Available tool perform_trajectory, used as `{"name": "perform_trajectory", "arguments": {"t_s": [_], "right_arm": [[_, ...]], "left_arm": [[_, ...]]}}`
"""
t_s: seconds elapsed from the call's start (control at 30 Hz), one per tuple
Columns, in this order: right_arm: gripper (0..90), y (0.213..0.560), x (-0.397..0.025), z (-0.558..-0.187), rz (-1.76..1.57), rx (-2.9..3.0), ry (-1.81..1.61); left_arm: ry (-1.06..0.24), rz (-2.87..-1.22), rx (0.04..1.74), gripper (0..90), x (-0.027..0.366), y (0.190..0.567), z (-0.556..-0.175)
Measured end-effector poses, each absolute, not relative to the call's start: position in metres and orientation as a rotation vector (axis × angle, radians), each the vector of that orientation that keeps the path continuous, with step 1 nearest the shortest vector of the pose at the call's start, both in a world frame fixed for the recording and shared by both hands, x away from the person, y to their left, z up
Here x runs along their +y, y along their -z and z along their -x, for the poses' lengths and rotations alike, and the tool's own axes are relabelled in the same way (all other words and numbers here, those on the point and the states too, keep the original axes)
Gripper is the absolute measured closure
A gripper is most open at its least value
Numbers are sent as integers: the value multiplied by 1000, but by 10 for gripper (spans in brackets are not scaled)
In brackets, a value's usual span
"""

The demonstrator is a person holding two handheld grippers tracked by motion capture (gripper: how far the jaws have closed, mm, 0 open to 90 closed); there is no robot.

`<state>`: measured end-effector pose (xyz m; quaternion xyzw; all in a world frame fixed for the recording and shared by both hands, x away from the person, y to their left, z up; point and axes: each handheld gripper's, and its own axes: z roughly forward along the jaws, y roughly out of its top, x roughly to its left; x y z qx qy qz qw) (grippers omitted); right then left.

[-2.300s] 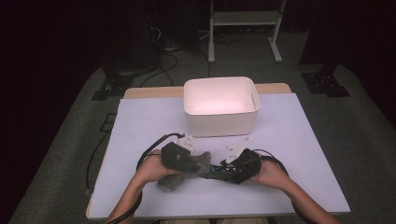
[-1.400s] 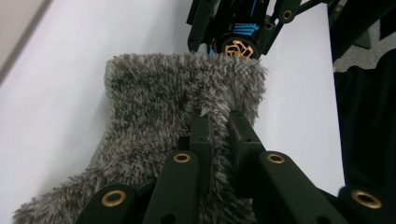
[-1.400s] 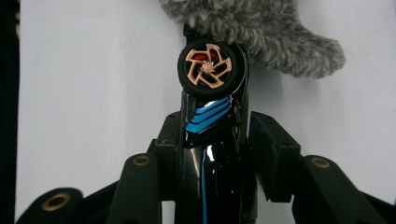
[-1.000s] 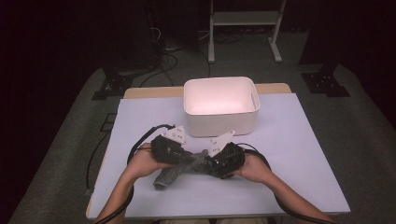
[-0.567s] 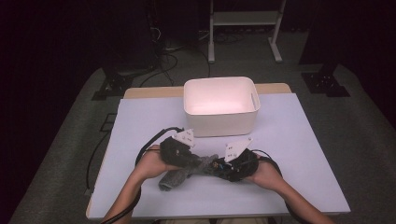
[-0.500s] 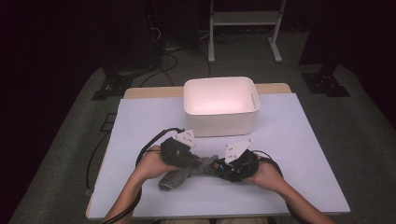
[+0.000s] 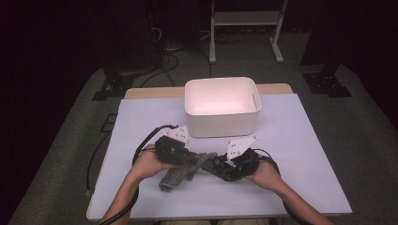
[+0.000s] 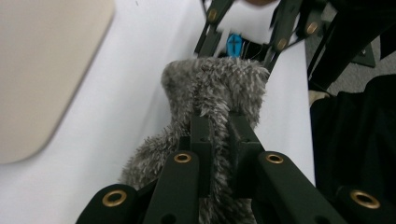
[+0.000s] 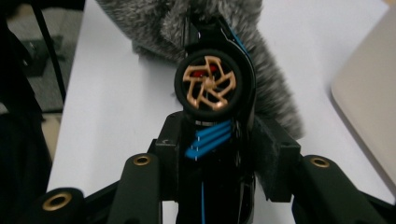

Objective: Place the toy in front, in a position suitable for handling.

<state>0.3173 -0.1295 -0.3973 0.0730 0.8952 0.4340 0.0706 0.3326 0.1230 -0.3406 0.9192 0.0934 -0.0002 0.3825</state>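
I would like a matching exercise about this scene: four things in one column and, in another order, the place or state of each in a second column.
Things:
1. grey fuzzy sock
2. black toy car
3. white bin
4. left hand-held gripper

Places or states:
A. stands at the far side of the table, nothing seen inside
B. held between the jaws of the right hand-held gripper
C. shut on soft fabric
D. lies partly on the white tabletop, pinched at one part

Pairs: 1-D, 2-B, 3-A, 4-C

Table brightly lit against dark surroundings; gripper views blur at near edges.
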Motion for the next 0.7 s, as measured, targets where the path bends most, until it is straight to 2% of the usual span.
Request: {"name": "perform_trajectory", "arguments": {"t_s": [0.13,0.53,0.7], "right_arm": [[571,398,-125,-317,-208,2700,-1313],[567,396,-146,-306,-209,2682,-1265],[573,396,-150,-306,-220,2652,-1291]], "left_arm": [[-3,-2363,212,829,119,336,-330],[34,-2368,191,828,99,345,-332],[7,-2370,176,829,95,337,-333]]}}
